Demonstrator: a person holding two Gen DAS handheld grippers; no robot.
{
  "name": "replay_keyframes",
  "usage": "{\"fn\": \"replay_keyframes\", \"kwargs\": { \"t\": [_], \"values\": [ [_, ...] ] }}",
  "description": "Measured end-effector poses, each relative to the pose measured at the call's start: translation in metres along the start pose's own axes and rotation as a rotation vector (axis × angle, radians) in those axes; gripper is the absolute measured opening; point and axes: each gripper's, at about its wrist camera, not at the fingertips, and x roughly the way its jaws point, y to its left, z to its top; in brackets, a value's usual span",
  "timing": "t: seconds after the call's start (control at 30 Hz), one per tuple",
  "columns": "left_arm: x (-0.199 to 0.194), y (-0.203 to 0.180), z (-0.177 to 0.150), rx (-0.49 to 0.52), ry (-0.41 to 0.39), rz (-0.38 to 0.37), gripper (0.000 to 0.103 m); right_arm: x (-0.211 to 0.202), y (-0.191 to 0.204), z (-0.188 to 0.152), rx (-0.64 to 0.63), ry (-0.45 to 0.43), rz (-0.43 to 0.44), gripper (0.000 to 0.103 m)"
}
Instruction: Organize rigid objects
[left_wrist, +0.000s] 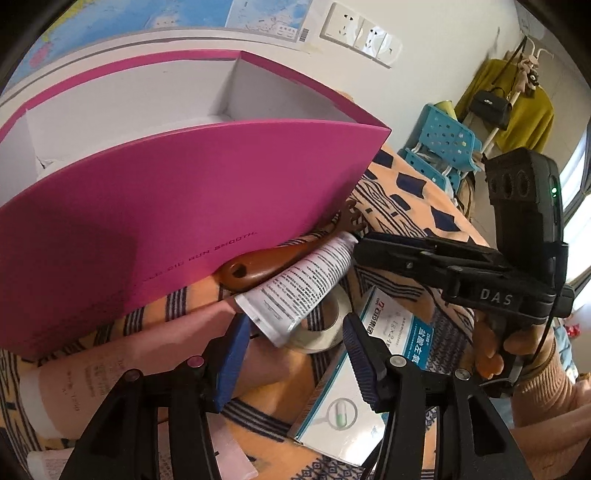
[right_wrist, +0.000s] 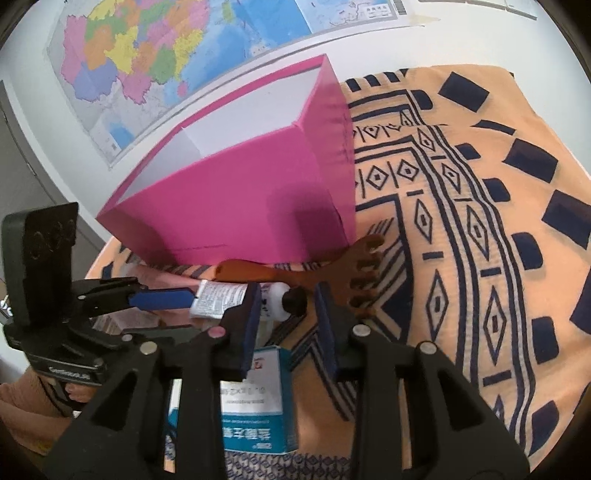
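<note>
Black plastic frames on both, silver round screws at the joints, ribbed blue pads on the fingers. White "DAS" lettering, green indicator light and thin black cable on right gripper. Bare skin, peach knitted sleeve cuff behind.

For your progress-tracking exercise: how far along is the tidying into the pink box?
Done: nothing visibly; the pink box shows only bare white inner walls, though its floor is hidden. In hand: the left gripper and right gripper, jaws open, both close on the white tube. Left: the tube, the wooden back scratcher, the tape roll, the medicine box, the pink tube.
</note>
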Motion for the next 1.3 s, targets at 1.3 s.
{"fn": "replay_keyframes", "kwargs": {
  "t": [1.3],
  "values": [
    [-0.009, -0.002, -0.005, -0.043, -0.001, 0.004, 0.061, -0.001, 0.014, 0.013, -0.076, -0.015, -0.018, 0.036]
  ]
}}
